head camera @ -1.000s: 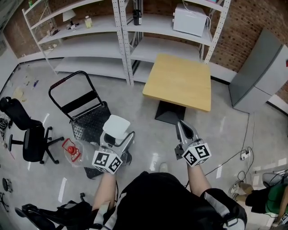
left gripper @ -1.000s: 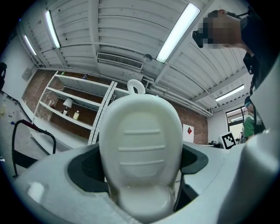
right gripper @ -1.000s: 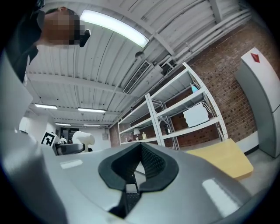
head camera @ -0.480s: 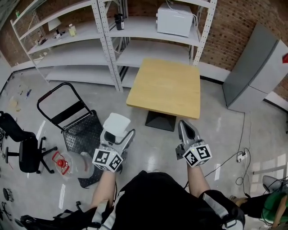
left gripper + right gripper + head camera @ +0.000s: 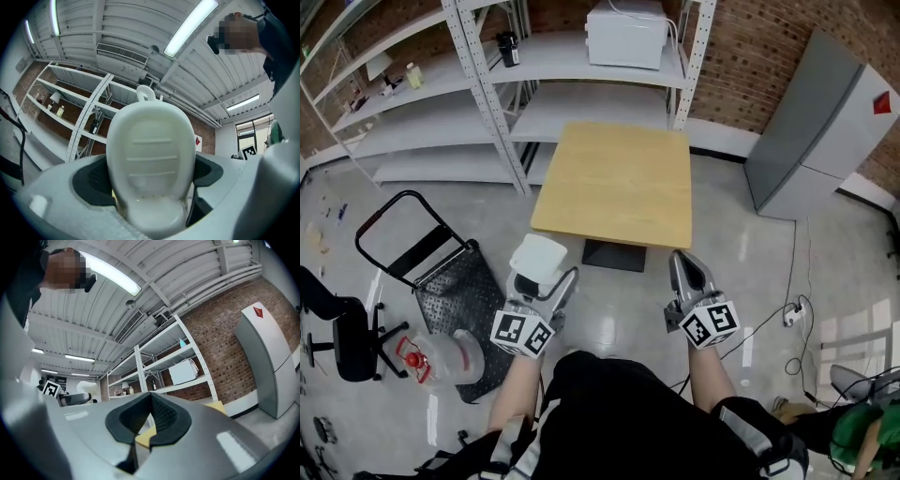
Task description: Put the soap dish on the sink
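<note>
White soap dish [image 5: 538,258] filling most of the left gripper view, its lower end hiding behind the fingers [image 5: 89,180], left gripper [image 5: 546,278] pinching the dish between both fingers, hovering over the floor [image 5: 609,319] near the yellow bench [image 5: 619,183], right gripper [image 5: 687,269] holding its fingers pressed together on nothing.

Workshop or lab space, industrial build. Bare brick wall [image 5: 741,56], corrugated metal ceiling [image 5: 117,28] with tube lights [image 5: 190,28]. Grey polished floor [image 5: 769,272]. White boltless metal shelving [image 5: 478,84], mostly bare, a microwave [image 5: 625,33] on one shelf. Single wooden table [image 5: 619,183], tall grey cabinet [image 5: 811,131], platform trolley [image 5: 441,272], office chair [image 5: 342,333]. Loose cable [image 5: 769,328] runs across the floor.
</note>
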The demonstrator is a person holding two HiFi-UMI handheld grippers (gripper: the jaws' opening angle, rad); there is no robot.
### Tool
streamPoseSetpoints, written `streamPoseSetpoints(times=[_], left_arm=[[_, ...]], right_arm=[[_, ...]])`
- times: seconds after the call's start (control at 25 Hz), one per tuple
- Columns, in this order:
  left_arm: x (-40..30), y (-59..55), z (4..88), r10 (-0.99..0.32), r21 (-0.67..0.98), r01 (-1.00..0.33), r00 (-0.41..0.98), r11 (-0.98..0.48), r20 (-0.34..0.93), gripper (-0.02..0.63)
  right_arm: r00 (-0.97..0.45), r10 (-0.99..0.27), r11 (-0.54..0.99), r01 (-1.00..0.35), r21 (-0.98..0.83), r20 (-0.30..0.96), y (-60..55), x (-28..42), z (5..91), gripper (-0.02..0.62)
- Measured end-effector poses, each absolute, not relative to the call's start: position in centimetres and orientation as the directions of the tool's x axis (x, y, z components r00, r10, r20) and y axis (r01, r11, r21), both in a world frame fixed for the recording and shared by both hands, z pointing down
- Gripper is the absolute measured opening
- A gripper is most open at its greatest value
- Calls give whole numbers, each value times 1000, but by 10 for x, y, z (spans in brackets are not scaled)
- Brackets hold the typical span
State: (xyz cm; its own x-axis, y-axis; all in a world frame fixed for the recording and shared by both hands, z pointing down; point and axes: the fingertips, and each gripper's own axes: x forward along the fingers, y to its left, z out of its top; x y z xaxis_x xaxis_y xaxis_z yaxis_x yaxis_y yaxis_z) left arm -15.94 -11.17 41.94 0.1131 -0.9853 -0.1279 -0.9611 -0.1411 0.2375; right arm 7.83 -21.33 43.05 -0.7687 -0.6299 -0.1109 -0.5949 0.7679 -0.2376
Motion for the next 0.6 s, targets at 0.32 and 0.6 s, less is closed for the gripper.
streamPoseSetpoints(times=[0.32, 0.6], left_arm=[[-145, -157, 425, -973, 216, -951, 200, -221, -114, 466], [-144, -213, 426, -963, 212, -941, 244, -263, -114, 466]], right_arm=[[-724, -681, 726, -648, -229, -109, -240, 92, 436, 6], [-685, -723, 687, -699, -199, -90, -275, 93, 436, 6]])
